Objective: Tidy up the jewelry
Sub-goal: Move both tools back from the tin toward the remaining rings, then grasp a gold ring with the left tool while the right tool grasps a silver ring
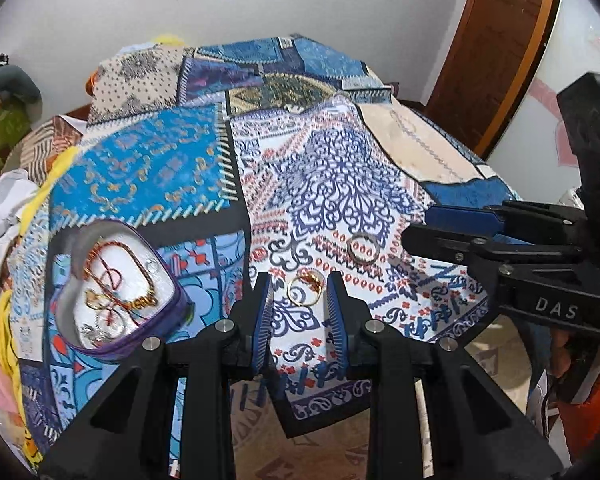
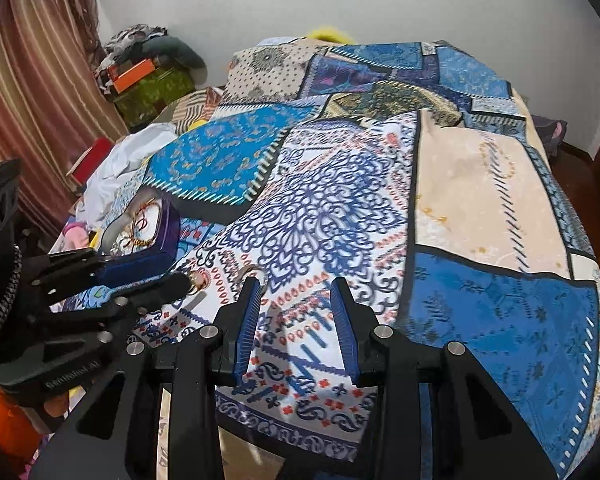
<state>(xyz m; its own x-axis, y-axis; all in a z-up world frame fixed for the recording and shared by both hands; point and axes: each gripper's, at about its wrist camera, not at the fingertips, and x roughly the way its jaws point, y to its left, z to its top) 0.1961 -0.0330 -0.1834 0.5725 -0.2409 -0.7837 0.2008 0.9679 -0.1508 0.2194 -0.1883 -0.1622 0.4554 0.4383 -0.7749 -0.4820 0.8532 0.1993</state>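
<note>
Only left view, gold ring, unobstructed

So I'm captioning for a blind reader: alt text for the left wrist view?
The open left gripper hovers over a gold ring on a patterned bedspread. A silver ring lies beyond; a heart-shaped tin of jewelry sits left.

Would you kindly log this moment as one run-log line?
left gripper: open, around gold ring | right gripper: open, empty | silver ring: on bedspread | heart tin: holds jewelry
</note>
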